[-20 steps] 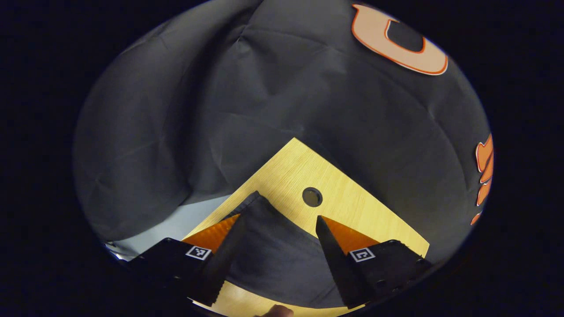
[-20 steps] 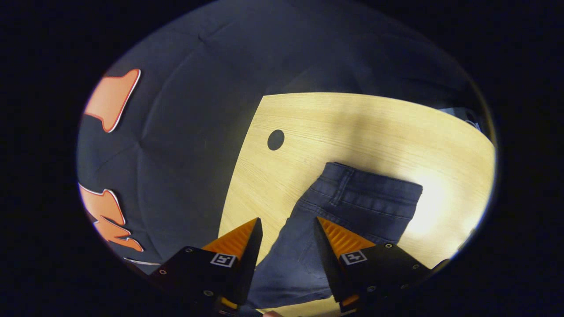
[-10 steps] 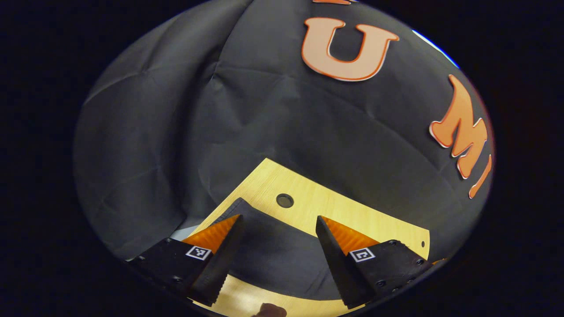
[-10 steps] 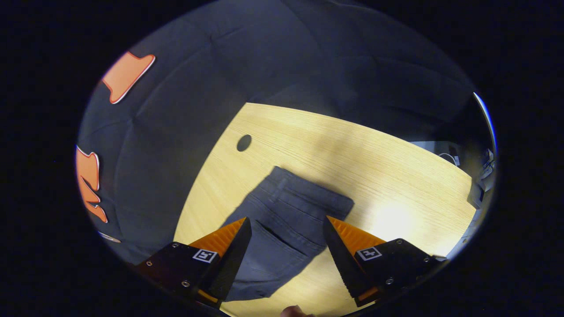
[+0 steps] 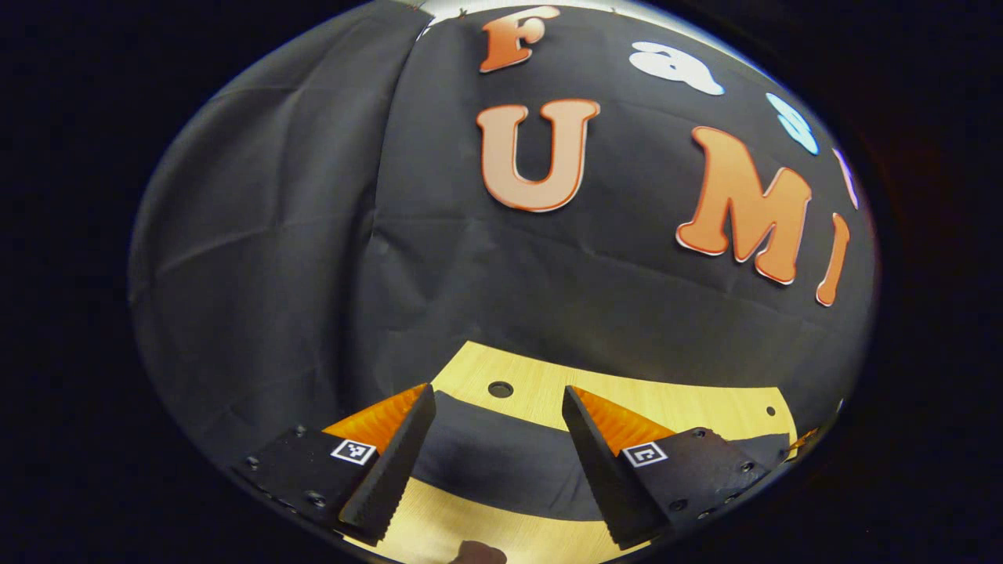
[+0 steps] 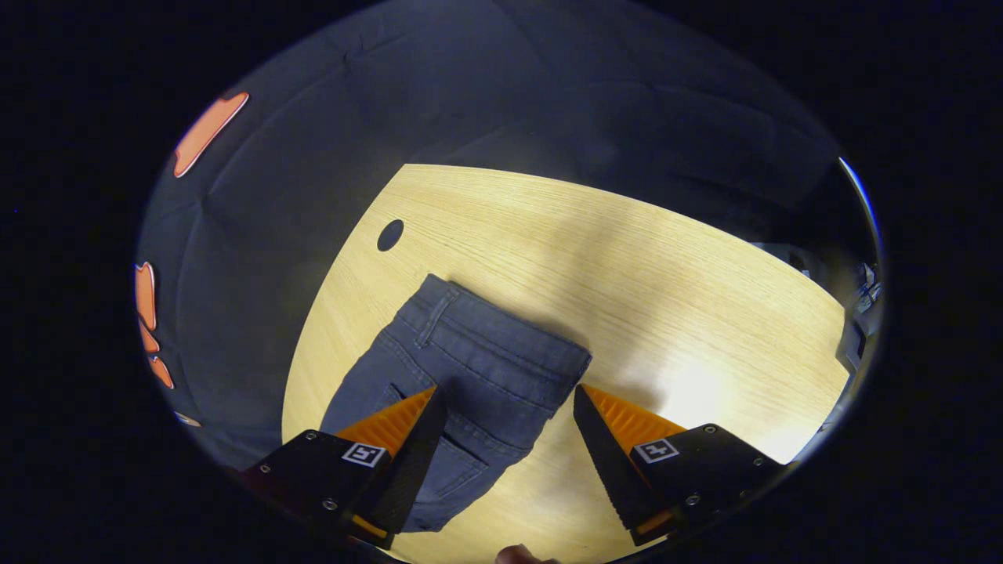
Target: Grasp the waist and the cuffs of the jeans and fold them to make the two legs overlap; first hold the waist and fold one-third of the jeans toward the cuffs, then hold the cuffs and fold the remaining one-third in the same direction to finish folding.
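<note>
The dark blue jeans (image 6: 470, 352) lie flat on the wooden table (image 6: 627, 258), the waistband with its belt loop at their far end. My right gripper (image 6: 509, 389) hovers open above the waist and back-pocket area, gripping nothing. In the left gripper view a dark band of the jeans (image 5: 494, 462) stretches across the table (image 5: 689, 407) beneath my left gripper (image 5: 496, 392), which is also open with nothing between its fingers. How high either gripper is above the cloth is unclear.
A round cable hole (image 6: 389, 235) sits near the table's far corner, and the same hole (image 5: 500, 389) shows just beyond the jeans. The black booth wall (image 5: 470, 274) hangs close behind the table edge. A fingertip (image 6: 521, 554) peeks in at the bottom.
The left gripper view has tilted upward, showing more wall and less table. The right gripper has shifted, so the jeans' waist now sits left of centre. Both grippers stayed open.
</note>
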### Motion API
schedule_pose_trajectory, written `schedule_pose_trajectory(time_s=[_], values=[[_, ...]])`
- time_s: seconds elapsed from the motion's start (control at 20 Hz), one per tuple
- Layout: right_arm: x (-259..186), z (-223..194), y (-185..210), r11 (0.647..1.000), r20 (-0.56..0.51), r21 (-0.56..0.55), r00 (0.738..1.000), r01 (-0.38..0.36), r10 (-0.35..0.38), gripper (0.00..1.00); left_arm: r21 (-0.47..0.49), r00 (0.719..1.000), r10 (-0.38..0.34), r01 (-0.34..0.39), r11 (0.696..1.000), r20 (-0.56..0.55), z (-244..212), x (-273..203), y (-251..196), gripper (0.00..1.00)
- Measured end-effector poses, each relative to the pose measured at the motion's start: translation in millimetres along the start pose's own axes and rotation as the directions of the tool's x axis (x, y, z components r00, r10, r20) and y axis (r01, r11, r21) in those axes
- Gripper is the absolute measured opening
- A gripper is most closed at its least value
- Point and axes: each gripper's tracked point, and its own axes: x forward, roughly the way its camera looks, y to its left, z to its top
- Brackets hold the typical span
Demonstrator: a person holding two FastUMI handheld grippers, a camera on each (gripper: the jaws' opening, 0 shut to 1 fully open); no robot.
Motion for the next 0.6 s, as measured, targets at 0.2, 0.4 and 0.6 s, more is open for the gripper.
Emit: schedule_pose_trajectory(time_s=[0.2, 0.4, 0.6], values=[[13, 1, -1, 1.0, 0.013, -0.03, 1.0, 0.002, -0.002, 0.99, 0.04, 0.997, -0.012, 0.008, 0.999, 0.079, 11, -56, -25, 0.98], [14, 4, -6, 0.996, 0.092, -0.093, 0.996, -0.005, 0.014, 0.97, 0.07, 0.995, -0.009, 0.002, 0.998, 0.097, 3, -94, -54, 0.95], [11, 1, 9, 0.997, 0.107, -0.028, 0.992, -0.069, 0.072, 0.49, 0.106, 0.998, -0.032, 0.026, 0.994, 0.056, -22, -120, -74, 0.98]])
